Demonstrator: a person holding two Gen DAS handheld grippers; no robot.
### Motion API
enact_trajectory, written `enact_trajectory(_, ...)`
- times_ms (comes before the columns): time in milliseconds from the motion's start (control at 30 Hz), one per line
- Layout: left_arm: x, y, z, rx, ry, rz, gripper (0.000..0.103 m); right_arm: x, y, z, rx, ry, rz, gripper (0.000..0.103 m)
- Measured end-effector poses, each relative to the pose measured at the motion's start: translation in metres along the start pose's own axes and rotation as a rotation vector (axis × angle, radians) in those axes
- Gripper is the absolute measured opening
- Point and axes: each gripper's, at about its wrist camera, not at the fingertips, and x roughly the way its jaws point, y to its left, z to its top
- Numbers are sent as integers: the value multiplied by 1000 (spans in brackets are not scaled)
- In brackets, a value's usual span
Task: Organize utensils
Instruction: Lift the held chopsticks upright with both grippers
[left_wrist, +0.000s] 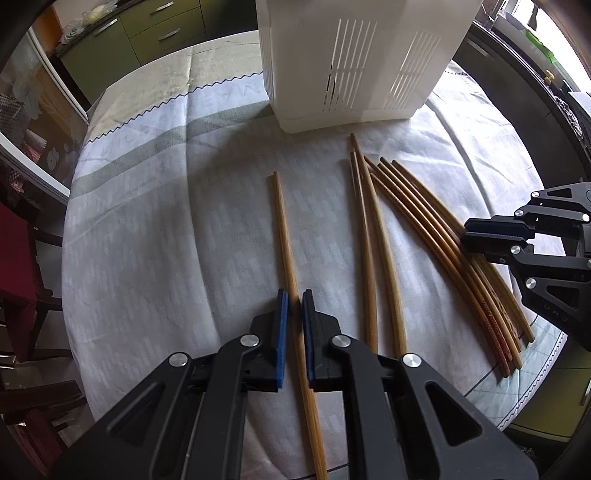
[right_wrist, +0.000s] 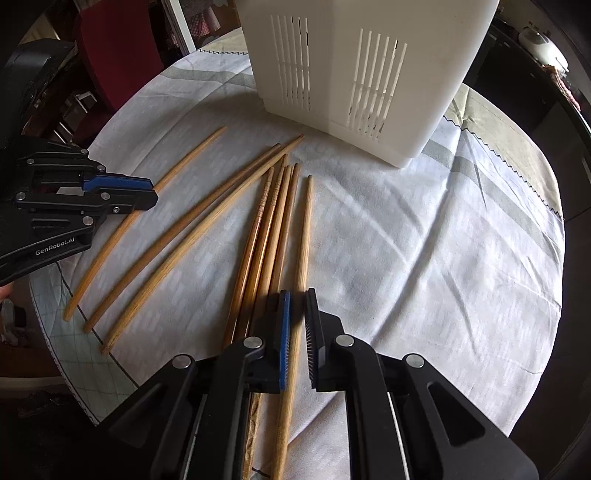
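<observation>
Several wooden chopsticks lie on a white tablecloth in front of a white slotted utensil holder, also seen in the right wrist view. My left gripper is open, its jaws either side of a lone chopstick at the left. My right gripper is open, its jaws either side of the rightmost chopstick of a bundle. Each gripper shows in the other's view: the right one, the left one.
Two more chopsticks lie between the lone one and the bundle. The round table's edge curves close on both sides. A red chair and green cabinets stand beyond the table.
</observation>
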Motion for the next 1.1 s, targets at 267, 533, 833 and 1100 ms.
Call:
enact_trajectory(267, -9, 7, -2, -19, -6, -49, 7, -34, -16, -11, 71, -118, 48, 8)
enact_trajectory(533, -68, 4, -8, 8, -169, -23, 7, -95, -23, -36, 111, -314, 86, 8)
enact_trajectory(833, -122, -3, -27, 40, -291, -16, 6, -135, -21, -61, 116, -426, 77, 8)
enact_trajectory(1100, -102, -13, -27, 73, -208, -25, 6, -143, -16, -68, 111, -431, 68, 8)
